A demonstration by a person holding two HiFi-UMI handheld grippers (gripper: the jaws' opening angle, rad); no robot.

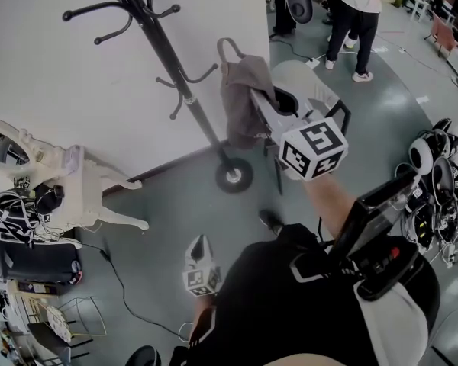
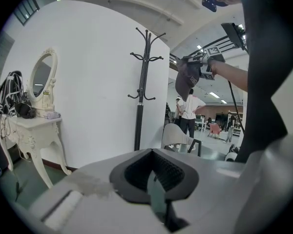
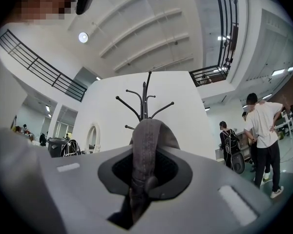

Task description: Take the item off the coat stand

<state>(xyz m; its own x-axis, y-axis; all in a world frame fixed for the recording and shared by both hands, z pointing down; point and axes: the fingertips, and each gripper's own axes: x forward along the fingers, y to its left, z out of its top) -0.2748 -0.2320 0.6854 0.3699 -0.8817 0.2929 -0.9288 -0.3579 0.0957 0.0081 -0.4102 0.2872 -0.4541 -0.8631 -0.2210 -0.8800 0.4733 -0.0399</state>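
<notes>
The black coat stand (image 1: pixel 175 75) rises in front of the white wall, with bare hooks and a round base (image 1: pixel 234 175). To its right, clear of the hooks, hangs a grey fabric item (image 1: pixel 243 94) with a strap loop. My right gripper (image 1: pixel 266 107) is shut on it. In the right gripper view the grey strap (image 3: pixel 145 145) runs between the jaws, with the stand's top (image 3: pixel 145 99) behind it. In the left gripper view the item (image 2: pixel 187 78) dangles high at the right. My left gripper (image 1: pixel 199 264) hangs low by my body, jaws together and holding nothing (image 2: pixel 156 199).
A white dressing table (image 1: pixel 84 185) with an oval mirror (image 1: pixel 4 149) stands at the left, with gear and cables (image 1: pixel 122 280) around it. A white chair (image 1: pixel 309 82) sits behind the held item. People (image 1: pixel 359 14) stand at the far right; equipment (image 1: pixel 435 189) lies on the floor.
</notes>
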